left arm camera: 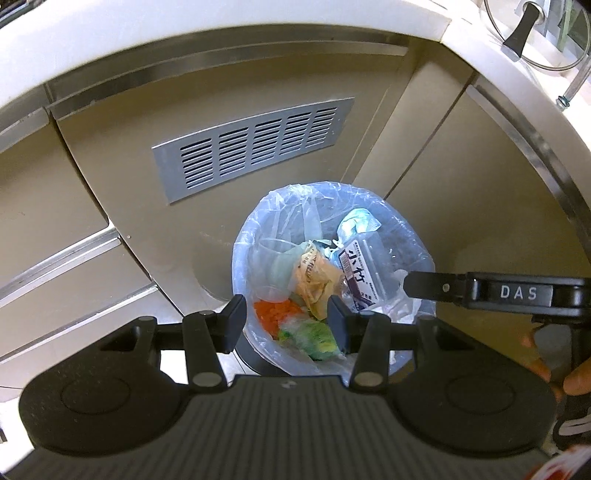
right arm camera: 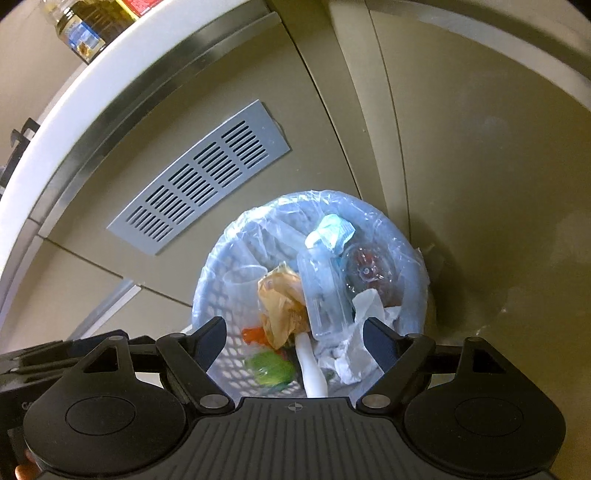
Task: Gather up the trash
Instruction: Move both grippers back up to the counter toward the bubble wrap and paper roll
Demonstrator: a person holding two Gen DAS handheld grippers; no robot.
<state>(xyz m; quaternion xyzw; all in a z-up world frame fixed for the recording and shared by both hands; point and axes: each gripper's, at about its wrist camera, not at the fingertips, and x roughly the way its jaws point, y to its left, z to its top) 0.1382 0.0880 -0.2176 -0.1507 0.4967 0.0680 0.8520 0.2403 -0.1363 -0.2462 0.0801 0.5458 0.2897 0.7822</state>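
A round trash bin lined with a clear bag stands on the floor against the cabinets; it also shows in the right wrist view. It holds a clear bottle with a purple label, a crumpled tan wrapper, orange and green scraps, a clear cup and white tissue. My left gripper is open and empty right above the bin. My right gripper is open and empty above the bin too; one of its fingers reaches in from the right in the left wrist view.
Beige cabinet fronts with a grey vent grille rise behind the bin. A white countertop edge overhangs above, with a glass pot lid on it. A jar stands on the counter in the right wrist view.
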